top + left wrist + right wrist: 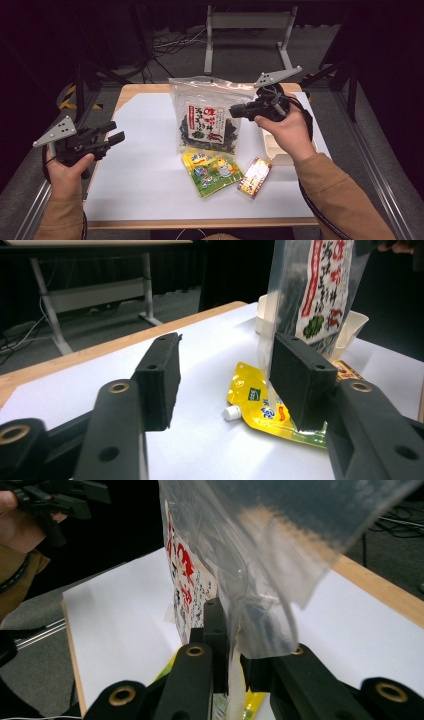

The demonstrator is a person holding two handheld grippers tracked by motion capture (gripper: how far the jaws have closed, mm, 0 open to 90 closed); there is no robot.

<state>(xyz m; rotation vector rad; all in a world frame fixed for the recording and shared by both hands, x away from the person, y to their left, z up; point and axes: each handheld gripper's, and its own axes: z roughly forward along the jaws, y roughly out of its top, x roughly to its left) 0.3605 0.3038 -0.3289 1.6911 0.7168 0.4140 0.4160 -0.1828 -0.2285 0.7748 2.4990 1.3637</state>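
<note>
The right gripper (234, 111) pinches the side edge of the clear, crinkly plastic bag of dark dried seaweed (209, 116), held upright over the white table sheet (145, 165). It looks light and slippery, probably best gripped at its flat seam. The left gripper (114, 133) hangs spread apart
</note>
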